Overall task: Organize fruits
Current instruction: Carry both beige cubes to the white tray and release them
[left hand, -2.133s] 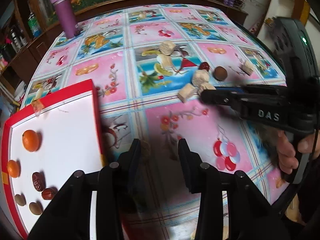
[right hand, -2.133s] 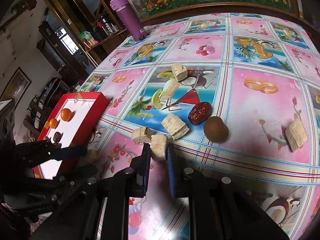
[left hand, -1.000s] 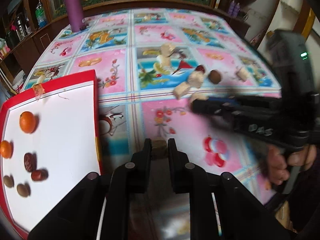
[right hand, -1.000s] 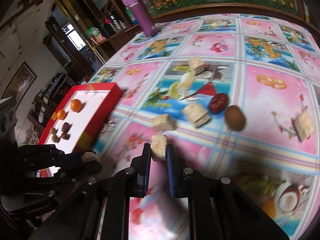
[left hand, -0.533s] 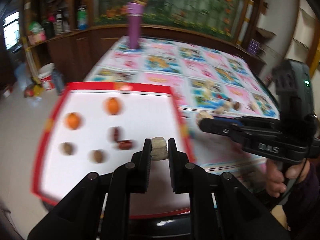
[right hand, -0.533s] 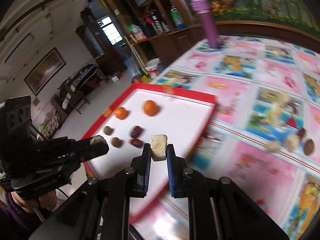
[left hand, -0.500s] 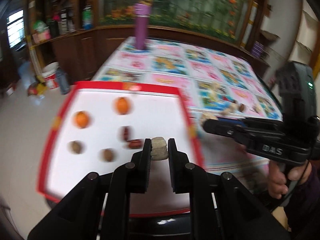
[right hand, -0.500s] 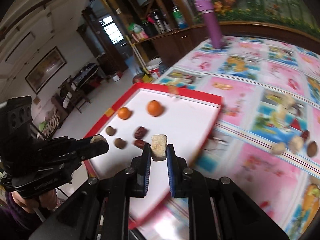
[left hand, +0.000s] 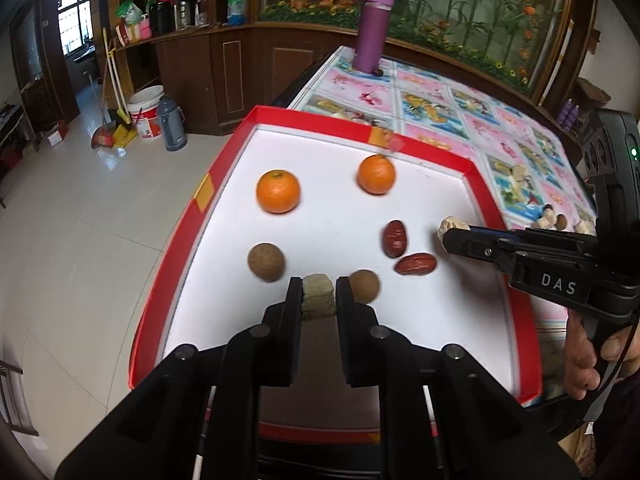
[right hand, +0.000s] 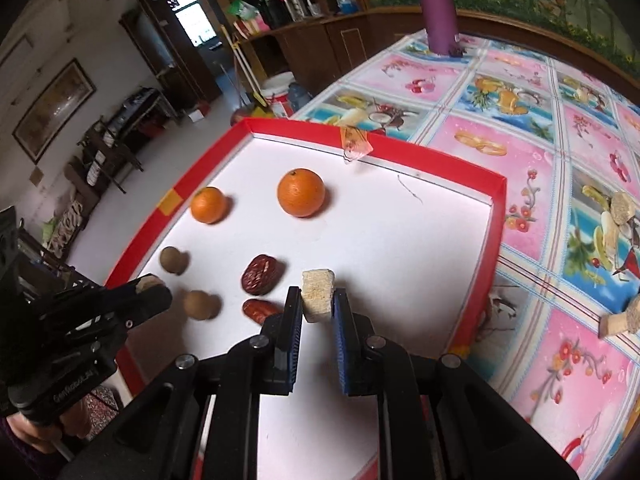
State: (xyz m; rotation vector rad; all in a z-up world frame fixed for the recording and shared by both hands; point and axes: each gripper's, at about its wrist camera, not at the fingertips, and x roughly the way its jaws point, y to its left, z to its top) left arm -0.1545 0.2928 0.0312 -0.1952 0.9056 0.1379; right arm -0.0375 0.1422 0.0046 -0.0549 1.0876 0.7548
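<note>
Your counter point(right hand: 520, 128) carried a flowered pink-and-blue cloth, and a purple bottle point(left hand: 374, 28) stood near its far edge. At the counter's left edge sat a red-rimmed tray point(left hand: 188, 228) with a white floor, part of it overhanging the tiled room floor point(left hand: 80, 240).

Inside the tray, two oranges point(left hand: 278, 192) point(left hand: 376, 173) lay side by side toward the far rim. Nearer you came two round brown fruits point(left hand: 266, 262) point(left hand: 365, 286), set apart from each other, and two red dates point(left hand: 395, 238) point(left hand: 415, 264) lying just beside one another toward the tray's right side.

Your left claw point(left hand: 318, 294) was over the near part of the tray, closed tight on a pale crumbly block point(left hand: 318, 295) gripped between its two fingers. Whether that block touched the tray floor could not be told.

Your right claw point(right hand: 316, 300) was over the tray as well, clamped on a second pale block point(right hand: 317, 294). In the left camera it reached in from the right, its tip over the tray's right side, just past the dates, with your hand point(left hand: 592, 360) on the handle below.

More pale blocks point(right hand: 622, 208) point(right hand: 624, 320) lay out on the cloth, well apart from the tray toward the counter's right. A small piece of clear tape point(right hand: 354, 144) stuck up from the tray's far rim.
</note>
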